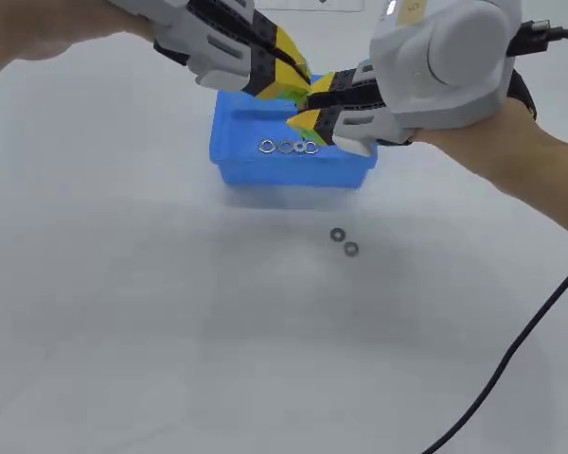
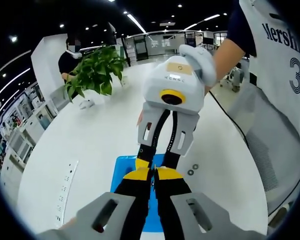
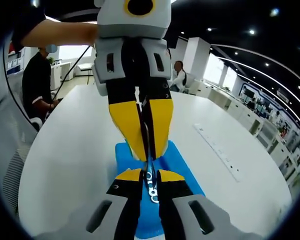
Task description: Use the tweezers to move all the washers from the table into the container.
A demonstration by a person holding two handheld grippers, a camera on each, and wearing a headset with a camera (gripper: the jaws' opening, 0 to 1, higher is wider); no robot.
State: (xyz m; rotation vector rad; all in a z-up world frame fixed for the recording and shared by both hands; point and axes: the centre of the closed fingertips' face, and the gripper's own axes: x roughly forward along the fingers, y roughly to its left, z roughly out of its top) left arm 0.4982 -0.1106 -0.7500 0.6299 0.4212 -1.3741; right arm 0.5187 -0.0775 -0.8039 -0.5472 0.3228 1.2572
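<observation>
Washers [image 1: 286, 147]: four silver rings in blue container [image 1: 237, 170], two on table [image 1: 123, 284]; both jaws clamp tweezers [image 3: 148, 145].

A shallow blue rectangular plastic container [image 1: 265, 170] sits on the white bench [image 1: 170, 312]. Inside it, four small silver metal ring washers [image 1: 285, 147] lie flat in a row along its near side. Two more washers [image 1: 337, 235] lie flat on the bench nearby, side by side. Thin silvery metal tweezers [image 3: 148, 155] point down over the container.
</observation>
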